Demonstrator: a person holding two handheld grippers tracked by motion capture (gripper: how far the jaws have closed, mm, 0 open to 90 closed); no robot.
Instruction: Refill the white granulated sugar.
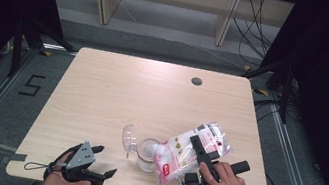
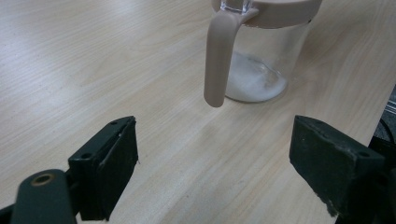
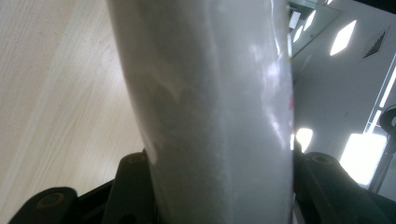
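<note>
Right gripper (image 1: pixel 200 146) grips a clear plastic bag (image 1: pixel 188 150) of white powder, jaws clamped on either side of it. Bag has red and black print and is tilted, low end down at the mouth of a glass jar (image 1: pixel 147 154), upper end raised toward the right. In the right gripper view the bag (image 3: pixel 219 112) stands between the two jaws, white contents pressed against the film.

Jar stands upright on the wooden table (image 1: pixel 116 94), near the front edge, about mid-width. Its clear lid (image 1: pixel 130 137) is flipped open to the left. Left gripper view shows the jar (image 2: pixel 261 56) with a beige collar and a beige handle (image 2: pixel 218 56) hanging down its side; a thin layer of white powder (image 2: pixel 254 86) lies on the bottom.

Left gripper (image 1: pixel 105 161) is at the front left of the table, jaws spread wide, holding nothing. It points toward the jar, near but not touching. Person's left hand (image 1: pixel 61 184) holds it from below.
</note>
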